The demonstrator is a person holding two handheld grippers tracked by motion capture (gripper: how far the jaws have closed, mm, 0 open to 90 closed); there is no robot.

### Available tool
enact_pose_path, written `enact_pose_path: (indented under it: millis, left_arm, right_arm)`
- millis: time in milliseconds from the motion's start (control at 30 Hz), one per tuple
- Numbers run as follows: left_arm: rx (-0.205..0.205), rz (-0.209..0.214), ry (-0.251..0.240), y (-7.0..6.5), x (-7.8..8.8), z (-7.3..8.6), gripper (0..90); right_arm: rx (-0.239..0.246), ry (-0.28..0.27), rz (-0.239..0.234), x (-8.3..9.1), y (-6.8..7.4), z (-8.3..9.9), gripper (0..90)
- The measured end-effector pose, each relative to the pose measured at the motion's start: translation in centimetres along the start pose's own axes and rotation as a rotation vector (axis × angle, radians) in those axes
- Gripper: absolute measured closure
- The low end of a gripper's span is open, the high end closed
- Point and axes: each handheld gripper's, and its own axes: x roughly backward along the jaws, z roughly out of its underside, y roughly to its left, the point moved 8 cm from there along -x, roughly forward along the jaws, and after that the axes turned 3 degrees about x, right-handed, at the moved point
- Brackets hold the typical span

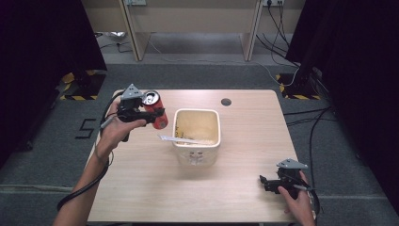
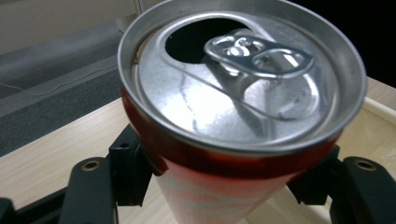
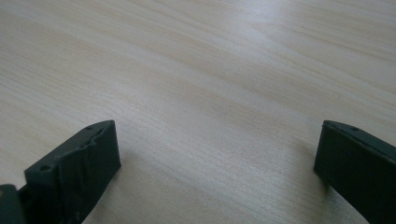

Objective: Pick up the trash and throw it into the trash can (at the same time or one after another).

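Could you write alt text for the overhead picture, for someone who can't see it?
A person's left hand-held gripper holds an opened red aluminium drink can, tilted, just left of a cream square plastic tub on a light wooden table. A white strip lies across the tub's rim, and the right hand-held gripper rests open near the table's front right corner.

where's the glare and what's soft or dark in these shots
Left gripper view: bright reflections on the can lid and pull tab, background soft. Right gripper view: a pale sheen across the table, jaws casting soft shadows. High view: evenly lit table, black curtains at both sides swallow detail; left gripper small but sharp.
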Motion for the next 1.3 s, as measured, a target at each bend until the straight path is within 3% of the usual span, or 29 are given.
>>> enact_pose_path:
  millis: [233, 567, 1300]
  left_arm:
    - [-0.005, 0.028, -0.014, -0.8, -0.4, -1.1, 34.0]
    - [-0.036, 0.03, -0.019, -1.7, -0.3, -2.6, 34.0]
    - [-0.054, 0.098, -0.007, -4.0, -2.7, -3.7, 34.0]
  right_arm:
    - [0.0, 0.0, 0.0, 0.0, 0.0, 0.0, 0.3]
    - [0.0, 0.0, 0.0, 0.0, 0.0, 0.0, 0.3]
    - [0.006, -0.001, -0.001, 0.0, 0.0, 0.0, 0.3]
